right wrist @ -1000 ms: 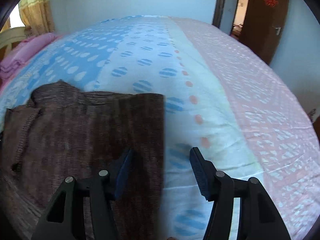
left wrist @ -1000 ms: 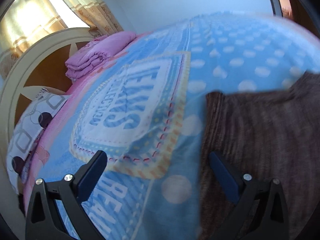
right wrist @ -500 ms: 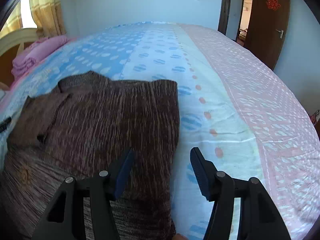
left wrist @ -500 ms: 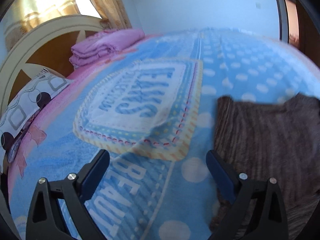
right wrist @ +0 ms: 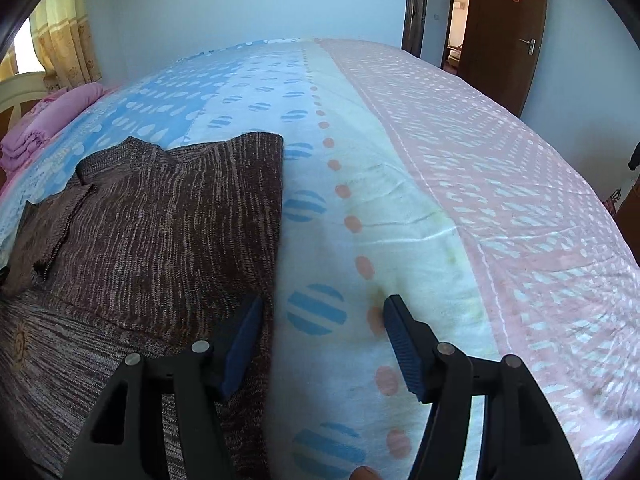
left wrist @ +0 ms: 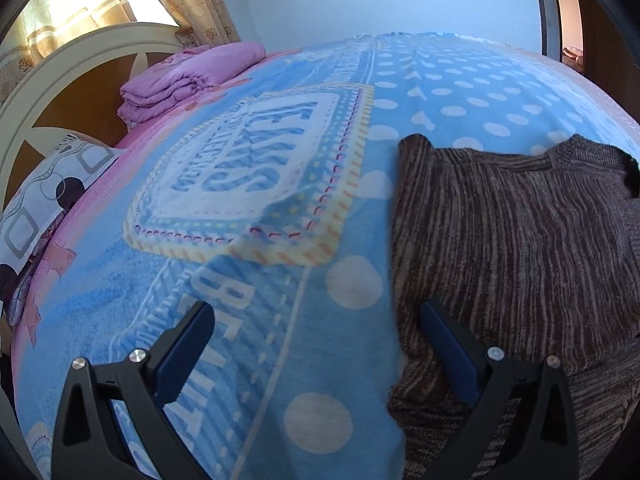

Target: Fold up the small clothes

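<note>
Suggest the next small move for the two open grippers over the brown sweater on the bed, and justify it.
Probably lower both and pinch the near side edges of the brown sweater. The left gripper and right gripper are both open and empty, each straddling one edge, and the sweater lies only partly folded on the blanket.

Both wrist cameras sit low and close over the bed [left wrist: 320, 320], facing its far wall. The left view covers the headboard [left wrist: 80, 72] side, the right the door [right wrist: 508, 32] side. Both share the brown sweater [left wrist: 520, 248].
</note>
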{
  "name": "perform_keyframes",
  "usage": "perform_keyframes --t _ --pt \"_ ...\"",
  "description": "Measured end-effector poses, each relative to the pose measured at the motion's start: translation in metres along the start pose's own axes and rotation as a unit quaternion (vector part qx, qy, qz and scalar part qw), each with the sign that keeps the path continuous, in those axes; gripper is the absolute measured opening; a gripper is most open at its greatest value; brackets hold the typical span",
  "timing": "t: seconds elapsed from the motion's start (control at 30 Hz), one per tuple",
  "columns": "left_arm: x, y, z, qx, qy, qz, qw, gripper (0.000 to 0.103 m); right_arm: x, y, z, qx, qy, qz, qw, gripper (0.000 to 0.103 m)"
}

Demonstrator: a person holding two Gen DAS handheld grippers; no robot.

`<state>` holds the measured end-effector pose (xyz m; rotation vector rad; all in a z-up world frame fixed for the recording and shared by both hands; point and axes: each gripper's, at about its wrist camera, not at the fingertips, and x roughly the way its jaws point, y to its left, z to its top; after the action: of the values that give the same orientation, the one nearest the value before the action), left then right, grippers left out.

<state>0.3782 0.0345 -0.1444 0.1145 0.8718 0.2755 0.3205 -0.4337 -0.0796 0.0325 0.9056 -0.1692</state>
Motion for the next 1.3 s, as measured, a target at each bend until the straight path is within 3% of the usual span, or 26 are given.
perform_keyframes --t 0.13,0.33,0.73,1.3 --pt "-0.016 0.01 -0.004 -0.01 0.0 -0.031 0.9995 0.103 -0.024 0.002 -0.01 0.006 -0.005 0.009 1.0 0.064" --pt "-0.055 0.015 -0.02 -0.003 -0.031 -0.048 0.9984 0.103 -0.057 0.01 -0.025 -0.006 -0.023 0.027 0.999 0.071" --pt "-0.108 0.026 -0.046 0.007 -0.064 -0.076 0.9951 0.103 -0.09 0.024 -0.064 -0.017 -0.015 0.058 0.998 0.072" --pt "-0.143 0.028 -0.089 0.021 -0.058 -0.105 0.9926 0.103 -0.117 0.034 -0.12 -0.041 0.016 0.081 0.996 0.072"
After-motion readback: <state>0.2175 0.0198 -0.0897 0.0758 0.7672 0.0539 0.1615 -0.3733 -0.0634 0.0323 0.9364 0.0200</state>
